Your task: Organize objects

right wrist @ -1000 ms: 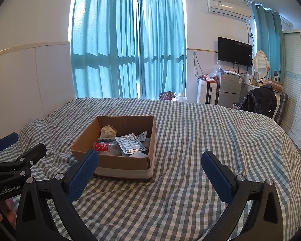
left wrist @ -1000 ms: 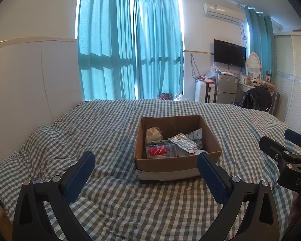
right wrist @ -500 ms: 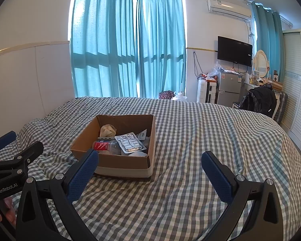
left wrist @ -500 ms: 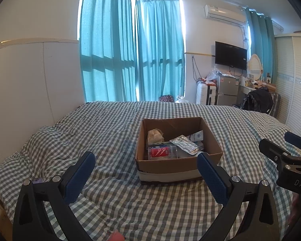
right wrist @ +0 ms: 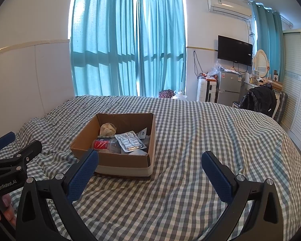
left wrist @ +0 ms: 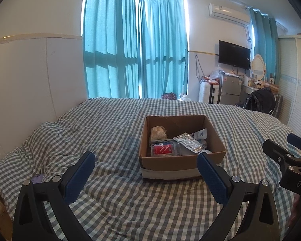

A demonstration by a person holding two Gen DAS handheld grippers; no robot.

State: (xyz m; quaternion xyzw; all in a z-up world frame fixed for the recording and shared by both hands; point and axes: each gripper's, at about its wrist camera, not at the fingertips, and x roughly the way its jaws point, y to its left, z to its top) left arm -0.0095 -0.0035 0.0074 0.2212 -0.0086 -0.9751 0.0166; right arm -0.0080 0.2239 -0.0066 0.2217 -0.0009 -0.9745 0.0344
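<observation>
An open cardboard box (left wrist: pixel 168 163) sits on the checked bed; it also shows in the right wrist view (right wrist: pixel 122 163). Inside lie a silver blister pack (left wrist: pixel 189 142), a clear container with a red label (left wrist: pixel 163 149), a crumpled beige wad (left wrist: pixel 158 132) and a white tube (left wrist: pixel 200 134). My left gripper (left wrist: pixel 145 173) is open and empty, a little short of the box's near wall. My right gripper (right wrist: pixel 149 175) is open and empty, near the box's front right corner. Each gripper shows at the edge of the other's view.
The bed's checked cover (right wrist: pixel 200 136) spreads right of the box. A white headboard panel (left wrist: pixel 30 76) stands at left. Teal curtains (left wrist: pixel 134 56) hang behind the bed. A fridge (right wrist: pixel 229 87), a chair with a black bag (right wrist: pixel 258 100) and a wardrobe (right wrist: pixel 297 76) stand at the far right.
Both views have shifted only slightly: the box sits a little lower in the left wrist view. Both grippers stay open and empty.
</observation>
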